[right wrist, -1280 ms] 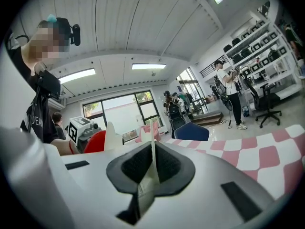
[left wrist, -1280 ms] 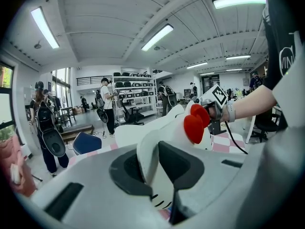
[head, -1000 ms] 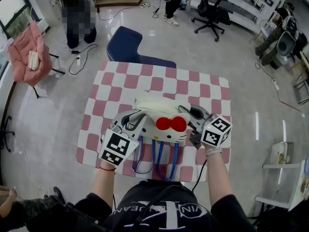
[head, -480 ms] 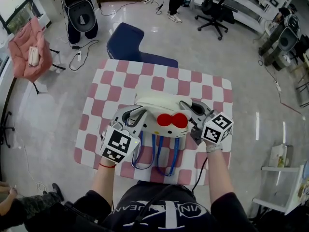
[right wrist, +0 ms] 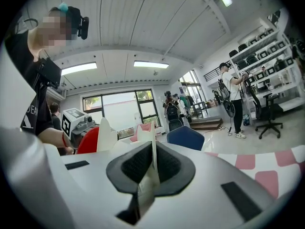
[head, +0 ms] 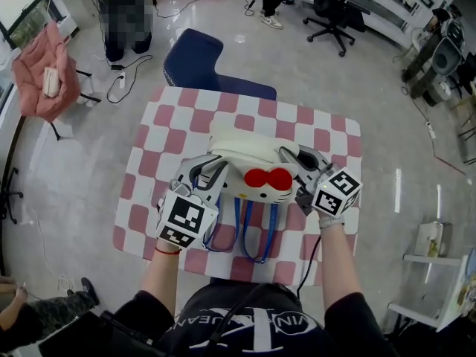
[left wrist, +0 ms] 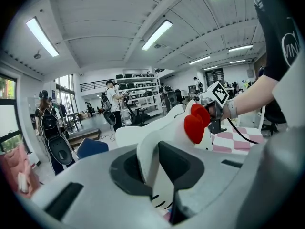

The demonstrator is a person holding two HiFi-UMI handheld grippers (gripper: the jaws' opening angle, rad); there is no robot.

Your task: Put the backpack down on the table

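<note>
Over the checkered table (head: 327, 125), both forearms reach forward, left tool (head: 214, 172) and right tool (head: 294, 159) each clamped on the backpack (head: 245, 149).

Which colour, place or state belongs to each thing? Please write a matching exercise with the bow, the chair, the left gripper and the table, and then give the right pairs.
Things:
1. bow
2. chair
3. left gripper
4. table

Colour, place or state:
A. shut on the backpack
B. covered in pink and white checks
C. red
D. on the floor beyond the table's far edge

Pairs: 1-C, 2-D, 3-A, 4-B
</note>
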